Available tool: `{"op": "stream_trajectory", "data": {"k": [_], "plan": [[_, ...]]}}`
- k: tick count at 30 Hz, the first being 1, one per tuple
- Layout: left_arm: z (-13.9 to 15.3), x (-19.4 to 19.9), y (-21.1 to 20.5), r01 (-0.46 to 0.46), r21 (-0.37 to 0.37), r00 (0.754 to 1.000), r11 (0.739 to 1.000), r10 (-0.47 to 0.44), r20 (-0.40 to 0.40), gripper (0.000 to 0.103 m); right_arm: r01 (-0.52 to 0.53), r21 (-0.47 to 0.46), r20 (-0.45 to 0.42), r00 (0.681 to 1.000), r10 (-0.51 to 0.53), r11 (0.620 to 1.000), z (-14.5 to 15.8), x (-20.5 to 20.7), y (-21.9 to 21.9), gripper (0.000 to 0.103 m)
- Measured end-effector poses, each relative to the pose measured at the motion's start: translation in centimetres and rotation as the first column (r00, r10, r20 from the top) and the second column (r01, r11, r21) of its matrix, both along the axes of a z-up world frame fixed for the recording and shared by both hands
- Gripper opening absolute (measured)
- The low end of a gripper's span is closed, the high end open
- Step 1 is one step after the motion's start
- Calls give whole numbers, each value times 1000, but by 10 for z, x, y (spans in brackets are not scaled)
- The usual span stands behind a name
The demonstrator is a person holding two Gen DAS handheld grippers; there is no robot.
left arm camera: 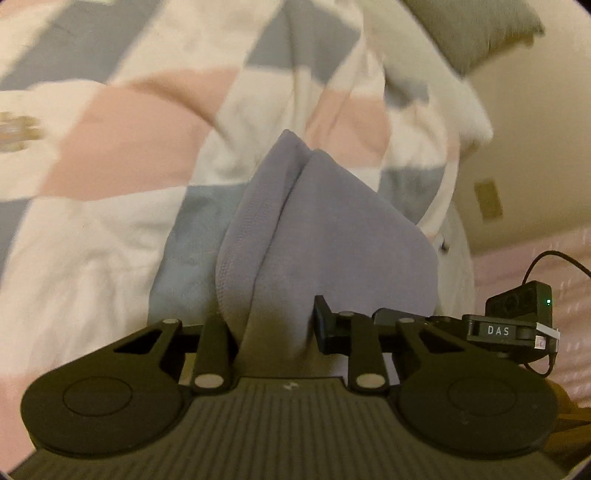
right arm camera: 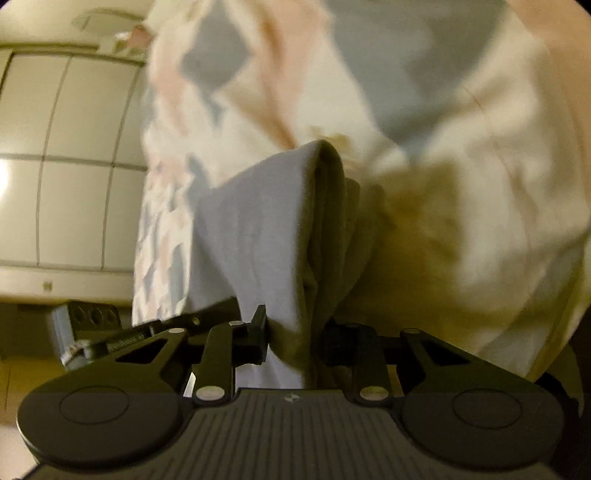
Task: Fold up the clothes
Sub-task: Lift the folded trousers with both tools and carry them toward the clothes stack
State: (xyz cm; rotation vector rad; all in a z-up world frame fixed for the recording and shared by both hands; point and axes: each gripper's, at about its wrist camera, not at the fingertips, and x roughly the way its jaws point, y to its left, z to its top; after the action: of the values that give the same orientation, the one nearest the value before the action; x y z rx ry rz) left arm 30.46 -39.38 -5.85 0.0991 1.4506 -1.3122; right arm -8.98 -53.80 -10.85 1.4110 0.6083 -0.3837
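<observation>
A lavender-grey garment (left arm camera: 310, 236) bulges up between the fingers of my left gripper (left arm camera: 273, 328), which is shut on its bunched fabric. The same lavender garment (right arm camera: 258, 236) hangs folded over in the right wrist view, and my right gripper (right arm camera: 295, 332) is shut on its doubled edge. The other gripper's black body (left arm camera: 517, 325) shows at the right edge of the left wrist view and again as the other gripper's body (right arm camera: 92, 332) at the left of the right wrist view. Both grippers hold the garment above a checked bedspread (left arm camera: 129, 129).
The bedspread (right arm camera: 443, 129) has white, pink and grey-blue squares and fills most of both views. A grey pillow (left arm camera: 472, 33) lies at the top right. White panelled wardrobe doors (right arm camera: 66, 166) stand at the left. A pink wall area (left arm camera: 535, 254) shows beyond the bed.
</observation>
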Motion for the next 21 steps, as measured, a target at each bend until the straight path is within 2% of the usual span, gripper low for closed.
{"op": "stream_trajectory", "data": {"k": [4, 7, 9, 12, 16, 18, 21], "plan": [[49, -8, 53, -171, -44, 985, 984, 173, 25, 22, -134, -24, 34, 990, 135, 991, 42, -2, -1, 26], [87, -18, 106, -320, -60, 945, 946, 323, 51, 22, -249, -29, 60, 966, 250, 968, 75, 5, 6, 26], [108, -25, 147, -415, -76, 905, 907, 420, 69, 22, -340, -30, 75, 937, 341, 940, 97, 18, 18, 26], [138, -38, 217, -554, -106, 821, 826, 563, 91, 22, -478, -33, 108, 871, 479, 878, 125, 36, 49, 26], [170, -57, 319, -706, -152, 684, 692, 721, 111, 22, -629, -27, 159, 765, 624, 777, 153, 65, 108, 26], [180, -73, 374, -764, -177, 610, 620, 784, 112, 22, -690, -27, 176, 709, 683, 723, 171, 98, 140, 26], [192, -96, 461, -828, -208, 509, 521, 853, 112, 22, -772, -46, 205, 614, 762, 634, 190, 124, 204, 26]]}}
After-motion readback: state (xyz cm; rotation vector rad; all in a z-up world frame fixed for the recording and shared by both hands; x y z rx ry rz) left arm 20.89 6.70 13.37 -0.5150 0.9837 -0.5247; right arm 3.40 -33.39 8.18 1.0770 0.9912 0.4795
